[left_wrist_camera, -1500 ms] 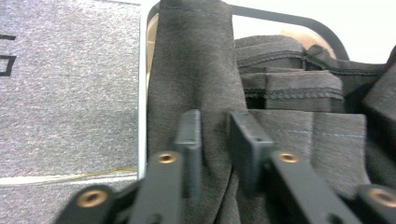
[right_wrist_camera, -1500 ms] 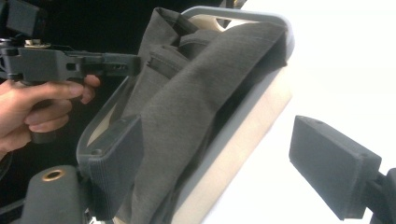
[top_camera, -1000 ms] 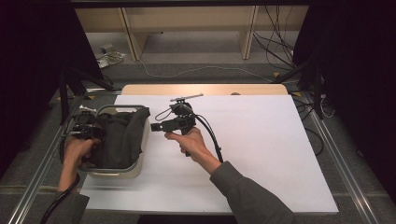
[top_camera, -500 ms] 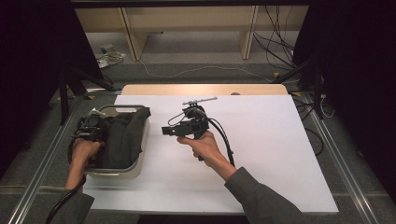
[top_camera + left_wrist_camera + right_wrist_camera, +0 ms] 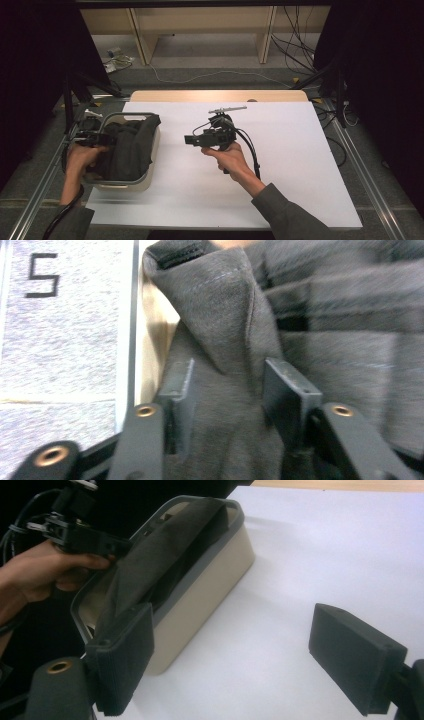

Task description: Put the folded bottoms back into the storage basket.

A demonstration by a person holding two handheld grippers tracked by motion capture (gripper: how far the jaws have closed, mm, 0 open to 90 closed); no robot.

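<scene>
Care is needed here: the dark grey soft cloth [image 5: 225,340] in the cream plastic tub [image 5: 145,172] should be pinched deep by the left gripper [image 5: 225,390], whose jaws sit part-spread around a fold, while the right gripper [image 5: 250,655] is held wide open farther off.

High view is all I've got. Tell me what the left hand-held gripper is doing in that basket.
Observer: The left hand-held gripper has a fold of the dark cloth between its jaws, which are only partly closed.
Operator: Report the right one's jaws.
Observer: The right hand-held gripper is wide open with nothing between its jaws, above the white tabletop.
Operator: Say what it's aimed at.
Observer: It looks toward the beige basket, whose grey rim the cloth drapes over.
</scene>
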